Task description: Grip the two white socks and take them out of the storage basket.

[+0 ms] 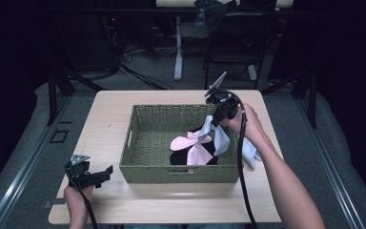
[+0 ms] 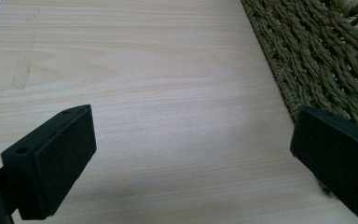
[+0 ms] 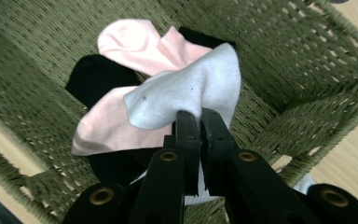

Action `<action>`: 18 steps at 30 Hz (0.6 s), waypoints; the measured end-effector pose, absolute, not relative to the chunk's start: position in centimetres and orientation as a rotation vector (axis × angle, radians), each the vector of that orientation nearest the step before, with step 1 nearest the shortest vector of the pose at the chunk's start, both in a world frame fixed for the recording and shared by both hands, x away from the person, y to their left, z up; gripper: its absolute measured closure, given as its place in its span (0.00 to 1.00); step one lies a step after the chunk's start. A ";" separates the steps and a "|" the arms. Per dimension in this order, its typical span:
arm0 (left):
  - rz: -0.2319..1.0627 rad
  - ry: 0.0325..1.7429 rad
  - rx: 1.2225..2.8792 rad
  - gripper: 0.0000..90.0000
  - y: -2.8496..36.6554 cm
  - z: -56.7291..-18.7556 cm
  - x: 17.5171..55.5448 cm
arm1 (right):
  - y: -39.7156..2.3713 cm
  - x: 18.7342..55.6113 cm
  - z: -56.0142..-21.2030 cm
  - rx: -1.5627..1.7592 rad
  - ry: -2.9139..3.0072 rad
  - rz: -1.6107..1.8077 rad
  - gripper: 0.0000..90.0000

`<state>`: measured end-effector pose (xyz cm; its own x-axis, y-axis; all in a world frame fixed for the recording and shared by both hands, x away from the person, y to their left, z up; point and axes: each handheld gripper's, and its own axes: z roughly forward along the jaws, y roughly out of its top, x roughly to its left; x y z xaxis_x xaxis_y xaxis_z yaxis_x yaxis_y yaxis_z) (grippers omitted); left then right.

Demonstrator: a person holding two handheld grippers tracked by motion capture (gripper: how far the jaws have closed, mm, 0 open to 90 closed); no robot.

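no readable text, labels, or numbers

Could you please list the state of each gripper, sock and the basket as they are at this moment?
right gripper: shut on the light blue sock, held above the basket.
left gripper: open, nothing between its jaws, over the table.
light blue sock: pinched, hanging from the jaws.
pink socks: lying loose in the basket.
black socks: lying under the pink ones.
basket: upright on the table.

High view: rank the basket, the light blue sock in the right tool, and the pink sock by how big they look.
1. Woven basket, by far the largest.
2 and 3. Light blue sock and pink sock look alike; the blue one hangs raised nearer the camera, so they stay unranked.
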<state>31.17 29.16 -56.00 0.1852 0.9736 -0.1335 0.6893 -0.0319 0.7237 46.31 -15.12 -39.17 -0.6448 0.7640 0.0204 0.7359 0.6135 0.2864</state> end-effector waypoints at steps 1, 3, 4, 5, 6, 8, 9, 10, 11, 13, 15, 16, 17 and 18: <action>0.534 1.571 1.788 0.00 29.2 -56.0 31.2 | -15.1 46.3 -39.2 1.272 2.728 0.412 0.97; 0.531 1.574 1.791 0.00 29.2 -56.0 31.2 | -15.4 46.3 -38.5 1.283 2.727 0.439 0.97; 0.533 1.571 1.788 0.00 29.1 -56.0 31.2 | -15.4 46.4 -38.3 1.282 2.721 0.438 0.97; 0.534 1.571 1.788 0.00 29.1 -56.0 31.2 | -15.6 46.4 -37.8 1.282 2.716 0.456 0.97; 0.533 1.571 1.788 0.00 29.1 -56.0 31.2 | -15.6 46.4 -37.8 1.282 2.716 0.456 0.97; 0.528 1.573 1.791 0.00 29.1 -56.0 31.2 | -15.7 46.5 -37.3 1.282 2.715 0.475 0.97; 0.526 1.572 1.792 0.00 29.1 -56.0 31.2 | -15.8 46.5 -37.1 1.283 2.715 0.479 0.97; 0.525 1.571 1.793 0.00 29.1 -56.1 31.2 | -15.8 46.6 -36.9 1.278 2.710 0.486 0.97; 0.526 1.572 1.794 0.00 29.1 -56.0 31.2 | -15.8 46.6 -36.6 1.280 2.710 0.482 0.97; 0.526 1.572 1.793 0.00 29.1 -56.0 31.2 | -15.8 46.7 -36.3 1.276 2.705 0.494 0.97; 0.527 1.570 1.791 0.00 29.1 -56.0 31.2 | -15.7 46.6 -35.8 1.286 2.699 0.505 0.97; 0.527 1.568 1.790 0.00 29.1 -56.0 31.2 | -15.8 46.7 -35.6 1.281 2.699 0.513 0.97; 0.527 1.568 1.790 0.00 29.1 -56.0 31.2 | -15.8 46.7 -35.3 1.276 2.697 0.515 0.97; 0.527 1.571 1.795 0.00 29.1 -56.0 31.2 | -15.7 46.7 -35.1 1.277 2.691 0.524 0.97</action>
